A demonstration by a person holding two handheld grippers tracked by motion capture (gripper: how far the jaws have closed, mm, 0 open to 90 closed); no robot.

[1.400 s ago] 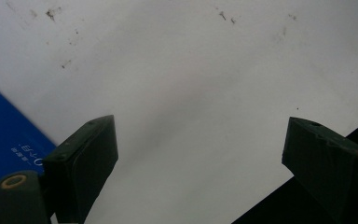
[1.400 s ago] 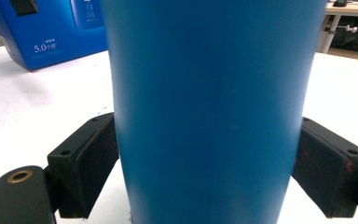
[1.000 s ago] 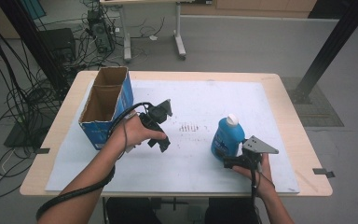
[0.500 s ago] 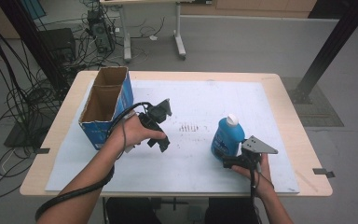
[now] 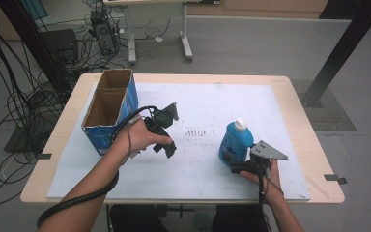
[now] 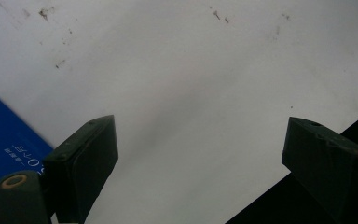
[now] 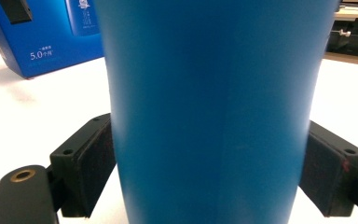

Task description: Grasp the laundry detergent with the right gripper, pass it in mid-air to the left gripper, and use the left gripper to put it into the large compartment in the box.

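The blue bottle (image 5: 235, 141) stands upright, clamped low on its body between the right gripper's (image 5: 235, 163) jaws. The left gripper (image 5: 170, 147), jaws wide and empty, hovers between the bottle and the open cardboard box (image 5: 110, 110).

Left tool (image 5: 170, 149) tilted downward, jaws wide apart; right tool (image 5: 235, 162) low, jaws closed around its load.

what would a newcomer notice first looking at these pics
The blue bottle with a white cap, upright on the white mat at the table's right, clamped between the jaws of the right gripper. Next, the open blue cardboard box at the left edge. Beside it, the left gripper hangs open over bare mat.
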